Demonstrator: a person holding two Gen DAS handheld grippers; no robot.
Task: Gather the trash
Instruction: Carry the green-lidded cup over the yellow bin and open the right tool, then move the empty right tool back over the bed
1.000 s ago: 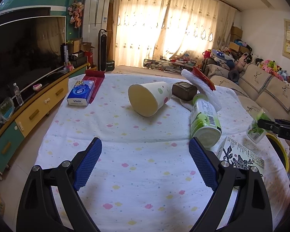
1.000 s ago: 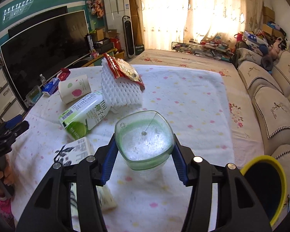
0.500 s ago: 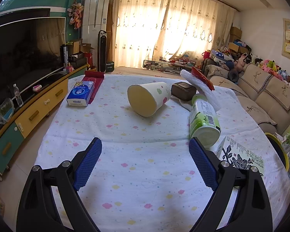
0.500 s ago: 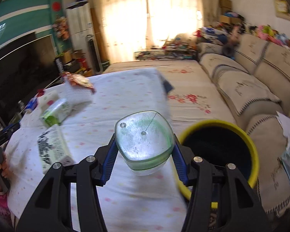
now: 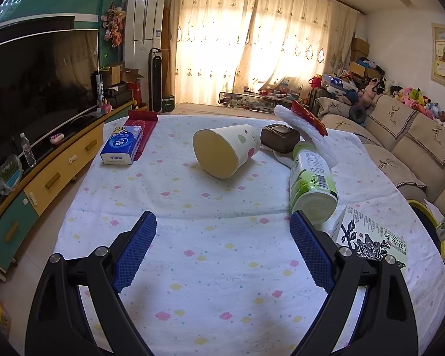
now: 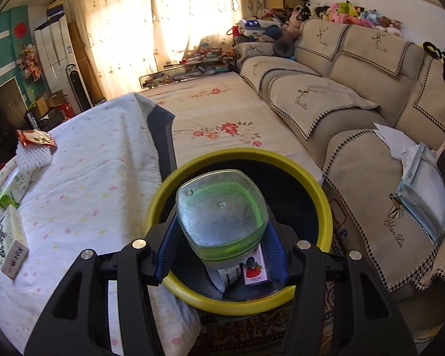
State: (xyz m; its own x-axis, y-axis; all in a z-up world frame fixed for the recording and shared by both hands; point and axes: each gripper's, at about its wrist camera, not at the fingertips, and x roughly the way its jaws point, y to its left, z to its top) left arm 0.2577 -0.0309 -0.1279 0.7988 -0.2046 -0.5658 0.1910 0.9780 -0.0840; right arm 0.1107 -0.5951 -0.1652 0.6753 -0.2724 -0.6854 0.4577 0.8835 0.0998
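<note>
**A:** What has the right gripper (image 6: 221, 244) got between its blue pads (image 6: 166, 250)?

**B:** A clear plastic container with a green tint (image 6: 222, 212), seen bottom-first at the centre of the right wrist view. The pads press on its two sides, and it hangs over the mouth of the yellow-rimmed bin (image 6: 326, 207) beside the table.

**A:** How would it handle?

**B:** Probably light, thin-walled and a little springy, judging by how clear it is. The smooth sides look slippery, so squeezing the flat faces near the base, as the pads do here, seems the safest hold. Too hard a squeeze could buckle it.

**A:** And the left gripper (image 5: 222, 249)?

**B:** It is spread wide with nothing between its fingers, low in the left wrist view over the dotted tablecloth (image 5: 192, 267). Ahead of it lie a tipped paper cup (image 5: 222, 154) at centre, a green-labelled bottle (image 5: 311, 184) on its side to the right, and a printed carton (image 5: 370, 237) at lower right. All look light. The cup would crush easily and might be best taken across its body.

**A:** What can't be made out?

**B:** The container's top and any lid are hidden behind its own base. Inside the bin only a strawberry-printed carton (image 6: 253, 270) and part of something white show, and the rest is dark. In the left wrist view the bin (image 5: 424, 219) is cut off at the right edge, and the right gripper there is only a sliver.
</note>
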